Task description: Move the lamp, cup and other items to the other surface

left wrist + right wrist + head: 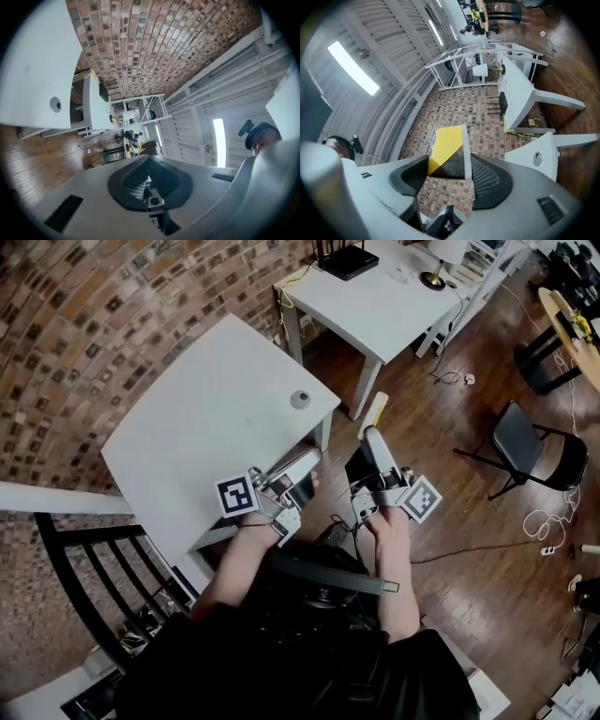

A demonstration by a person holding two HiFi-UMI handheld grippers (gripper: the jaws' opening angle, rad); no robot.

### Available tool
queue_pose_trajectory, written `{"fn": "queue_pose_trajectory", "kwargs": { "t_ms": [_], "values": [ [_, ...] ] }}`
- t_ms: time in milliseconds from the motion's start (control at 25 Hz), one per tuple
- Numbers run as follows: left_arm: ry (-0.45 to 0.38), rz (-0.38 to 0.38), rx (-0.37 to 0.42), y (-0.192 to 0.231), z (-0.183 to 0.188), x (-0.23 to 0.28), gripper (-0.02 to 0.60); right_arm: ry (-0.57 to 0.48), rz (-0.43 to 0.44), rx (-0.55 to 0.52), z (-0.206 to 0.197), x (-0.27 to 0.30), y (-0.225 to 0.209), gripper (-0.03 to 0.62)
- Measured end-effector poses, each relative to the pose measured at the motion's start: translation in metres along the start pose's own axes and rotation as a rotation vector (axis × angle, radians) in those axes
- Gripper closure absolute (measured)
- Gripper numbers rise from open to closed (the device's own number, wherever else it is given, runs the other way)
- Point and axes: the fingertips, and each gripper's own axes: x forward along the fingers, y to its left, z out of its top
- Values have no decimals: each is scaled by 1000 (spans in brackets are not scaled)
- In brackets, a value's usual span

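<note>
In the head view my right gripper [372, 434] is shut on a flat yellow box [375, 410] and hangs over the wooden floor between the two white tables. The right gripper view shows that yellow box [447, 146], with its white edge and dark side, pinched between the pads of the right gripper [447, 165]. My left gripper [305, 461] sits at the near table's [197, 409] front corner; in its own view the left gripper [143, 182] has its pads together with nothing in them. A small grey round thing [300, 399] lies on the near table. The lamp [442, 257] stands on the far table [375, 310].
A black router [347, 260] sits on the far table. A black folding chair [525, 442] stands on the wooden floor at the right, with loose cables [544, 521] near it. A black railing [84, 568] is at the lower left. The brick wall [75, 324] runs behind both tables.
</note>
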Motion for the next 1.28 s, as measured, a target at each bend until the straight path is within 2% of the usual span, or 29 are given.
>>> {"fn": "queue_pose_trajectory", "kwargs": {
  "t_ms": [280,680,880,1000,1280],
  "values": [
    [112,-21,17,-14,-53,73,580,-98,21,-22,71,-53,17,289],
    [272,-53,16,-13,-98,139,580,-235,15,-72,133,-105,26,289],
    [315,-89,-39,4,-97,175,580,-255,-22,-105,153,-105,16,289],
    [338,-120,-78,14,-90,210,580,-274,-63,-128,180,-98,6,289],
    [338,-159,-105,42,-28,277,580,-303,-101,-172,243,-45,-23,289]
  ]
}}
